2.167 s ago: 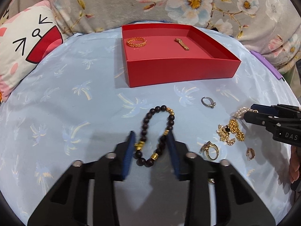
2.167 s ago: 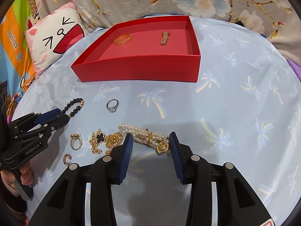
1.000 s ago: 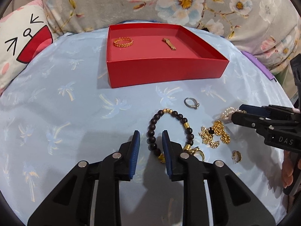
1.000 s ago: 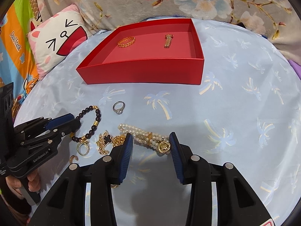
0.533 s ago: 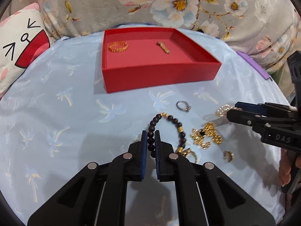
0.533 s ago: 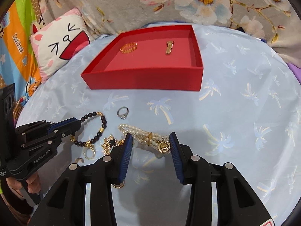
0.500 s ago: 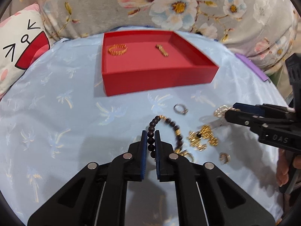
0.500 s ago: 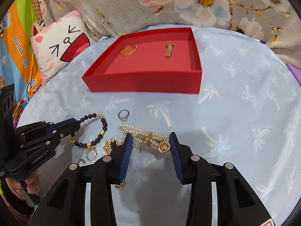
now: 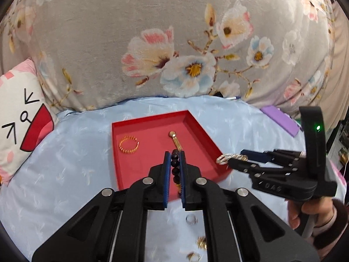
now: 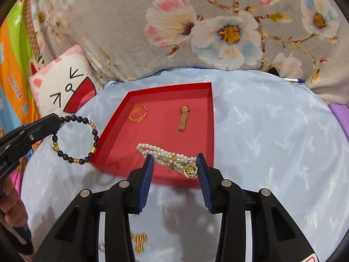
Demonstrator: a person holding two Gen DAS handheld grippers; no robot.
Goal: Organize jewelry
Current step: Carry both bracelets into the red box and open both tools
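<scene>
Right wrist: pearl bracelet (image 10: 165, 156) above tray (image 10: 152, 175) edge

Matt red tray (image 10: 209, 118), glossy pearl bracelet (image 10: 161, 152)

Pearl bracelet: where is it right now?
The pearl bracelet is clamped across the right tongs, lifted in front of the red tray's near edge; in the right wrist view it sits centre frame.

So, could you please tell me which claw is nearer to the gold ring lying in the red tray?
Left. The left claw, shut on the dark bead bracelet, hangs beside the gold ring; the right claw, holding the pearl bracelet, is over the red tray's far near corner.
</scene>
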